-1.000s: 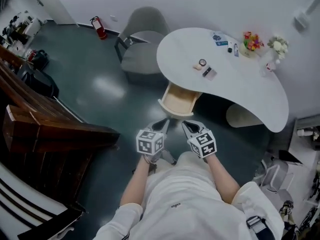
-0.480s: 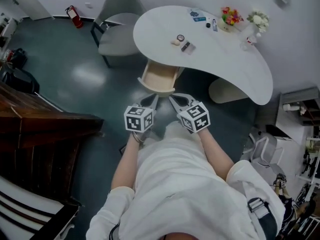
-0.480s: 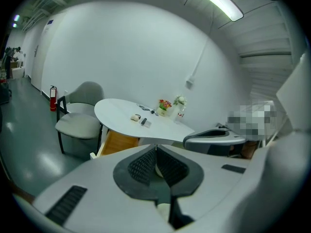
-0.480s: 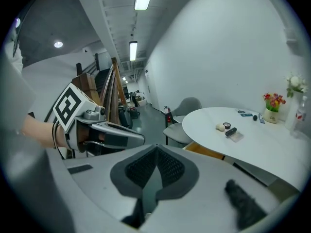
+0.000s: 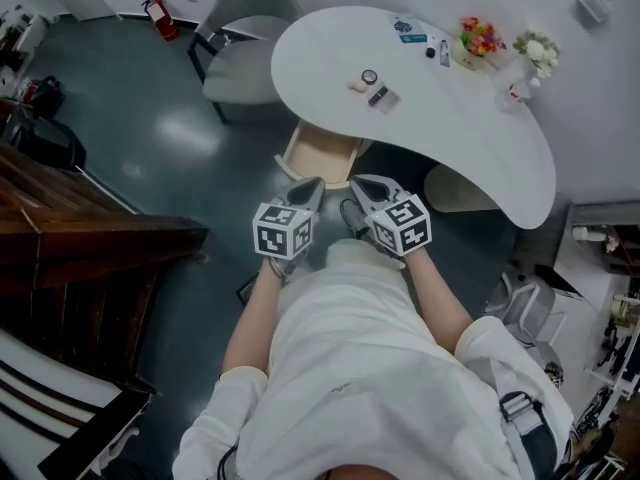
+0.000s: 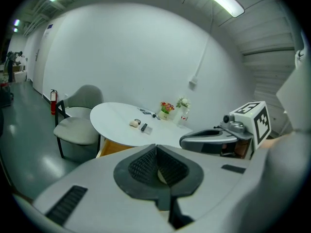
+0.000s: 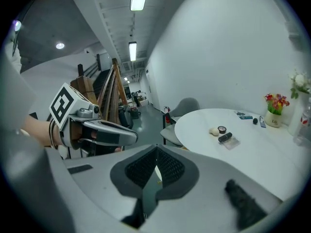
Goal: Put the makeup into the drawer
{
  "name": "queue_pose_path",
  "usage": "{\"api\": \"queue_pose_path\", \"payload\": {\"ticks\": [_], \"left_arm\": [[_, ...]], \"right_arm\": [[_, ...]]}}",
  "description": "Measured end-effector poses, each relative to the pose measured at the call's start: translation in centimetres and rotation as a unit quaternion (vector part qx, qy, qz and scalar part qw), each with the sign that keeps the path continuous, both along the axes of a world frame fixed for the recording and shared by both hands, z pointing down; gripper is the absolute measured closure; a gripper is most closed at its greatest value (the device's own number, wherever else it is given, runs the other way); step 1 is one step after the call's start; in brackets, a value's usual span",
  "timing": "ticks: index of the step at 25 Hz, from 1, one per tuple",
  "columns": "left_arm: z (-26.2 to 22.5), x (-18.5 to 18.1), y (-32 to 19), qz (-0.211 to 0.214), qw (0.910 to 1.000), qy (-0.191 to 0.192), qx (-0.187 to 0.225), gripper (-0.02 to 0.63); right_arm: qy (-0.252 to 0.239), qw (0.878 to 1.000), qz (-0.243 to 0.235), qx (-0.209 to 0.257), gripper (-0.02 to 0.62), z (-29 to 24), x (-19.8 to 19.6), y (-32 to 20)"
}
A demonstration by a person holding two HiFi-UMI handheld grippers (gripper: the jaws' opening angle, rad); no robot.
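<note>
The makeup lies on the white curved table (image 5: 450, 138): a beige puff (image 5: 357, 86), a round compact (image 5: 370, 76) and a black tube (image 5: 378, 95) on a clear packet. Under the table's near edge a wooden drawer (image 5: 322, 156) stands pulled out. My left gripper (image 5: 312, 183) and right gripper (image 5: 358, 181) hang side by side just short of the drawer's front, both shut with nothing held. In the left gripper view the left gripper (image 6: 156, 149) has its pads together, and the puff (image 6: 134, 124) lies far ahead. The right gripper (image 7: 156, 154) is likewise shut, with the black tube (image 7: 225, 137) ahead to its right.
A grey chair (image 5: 245, 53) stands left of the table and a fire extinguisher (image 5: 158, 13) by the wall. Flowers (image 5: 480, 38), a white bouquet (image 5: 540, 50) and small items (image 5: 410, 30) sit at the table's far side. A dark wooden staircase (image 5: 80, 238) runs along the left.
Both grippers have moved forward together, from well short of the drawer to just before its front. Their jaws stay shut.
</note>
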State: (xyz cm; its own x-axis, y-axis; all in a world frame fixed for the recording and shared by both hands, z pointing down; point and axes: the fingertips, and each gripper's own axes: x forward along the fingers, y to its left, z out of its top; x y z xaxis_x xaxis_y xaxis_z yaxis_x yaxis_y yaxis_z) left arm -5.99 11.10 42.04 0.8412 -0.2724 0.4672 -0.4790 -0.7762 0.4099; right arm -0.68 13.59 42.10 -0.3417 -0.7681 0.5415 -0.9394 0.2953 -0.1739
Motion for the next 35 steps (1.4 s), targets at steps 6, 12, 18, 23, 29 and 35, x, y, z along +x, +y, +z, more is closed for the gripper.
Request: {"api": "queue_pose_path", "payload": {"ticks": [6,12,18,23,29,35], "left_arm": [[-0.5,4.6,-2.5,-0.019,0.9998,0.004,0.003,0.595],[0.1,9.5,-4.9,-0.023,0.9997,-0.008,0.005,0.595],[0.6,13.1,-7.5,-0.043,0.999,-0.015,0.001,0.595],[0.9,14.9,-8.9,-0.066,0.9976,-0.018,-0.007,0.595],[1.6,15.5,-9.9,-0.087,0.9954,-0.035,-0.019,0.595],[3.0,15.0,-9.5,-0.113,0.9911,-0.055,-0.045,0.595]], "right_arm": [[0.004,1.0,-0.024,0.009,0.581,-0.3,5.0,-3.8],[0.011,0.999,-0.034,0.01,0.581,0.6,10.2,-7.2],[0.026,0.999,-0.04,0.003,0.578,2.2,14.4,-10.1],[0.028,0.998,-0.048,-0.018,0.493,4.4,17.4,-12.4],[0.051,0.997,-0.045,-0.033,0.437,7.5,20.1,-15.8],[0.085,0.994,-0.036,-0.058,0.373,10.8,22.3,-17.7]]}}
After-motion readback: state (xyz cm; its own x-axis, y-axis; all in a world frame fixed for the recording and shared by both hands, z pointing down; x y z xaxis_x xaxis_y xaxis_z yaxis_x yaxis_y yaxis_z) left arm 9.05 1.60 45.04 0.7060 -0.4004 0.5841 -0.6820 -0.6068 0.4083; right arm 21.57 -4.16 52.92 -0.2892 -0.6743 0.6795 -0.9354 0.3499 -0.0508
